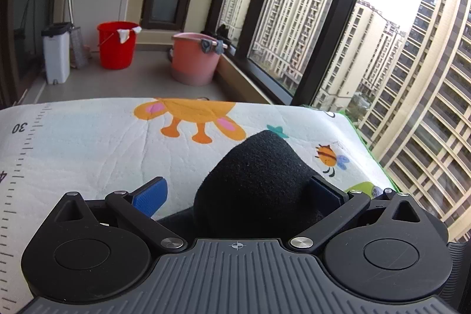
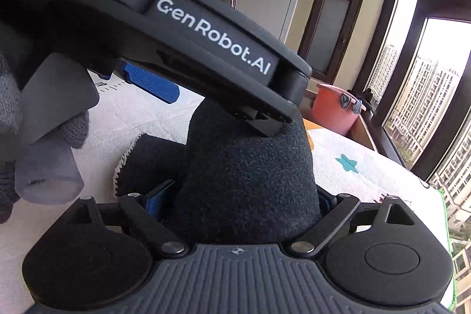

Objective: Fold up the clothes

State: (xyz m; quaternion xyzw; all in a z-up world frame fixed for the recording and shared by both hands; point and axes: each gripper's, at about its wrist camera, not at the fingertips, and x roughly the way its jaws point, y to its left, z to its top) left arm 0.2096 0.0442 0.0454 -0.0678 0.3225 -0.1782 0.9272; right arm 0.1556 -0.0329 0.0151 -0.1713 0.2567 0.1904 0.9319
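A white quilted play mat printed with cartoon animals is being used as the folding surface, beside a dark-framed window looking out on tall apartment blocks. On it a black fleece garment is being bunched into a standing hump, with a second dark piece edged in white zigzag stitching lying flat just beside it.

The left gripper is being held with its jaws wide apart; the fleece is standing between them, against the right-hand blue pad, while the left-hand blue pad is standing clear of the cloth. No grip is being made there. The right gripper is likewise being held spread wide, the fleece filling the gap between its pads; whether they are pressing on it cannot be told, so it is being read as a release or a fresh reach rather than a firm hold.

The step in hand is being judged as the gathering of the fleece before a fold. The next move is calling for an edge or corner to be pinched by each gripper and the hump to be drawn out flat.

"GenRobot.AI" is being shown in white on the left gripper's side. A ruler scale is being shown along the mat's edge, with "30" legible.
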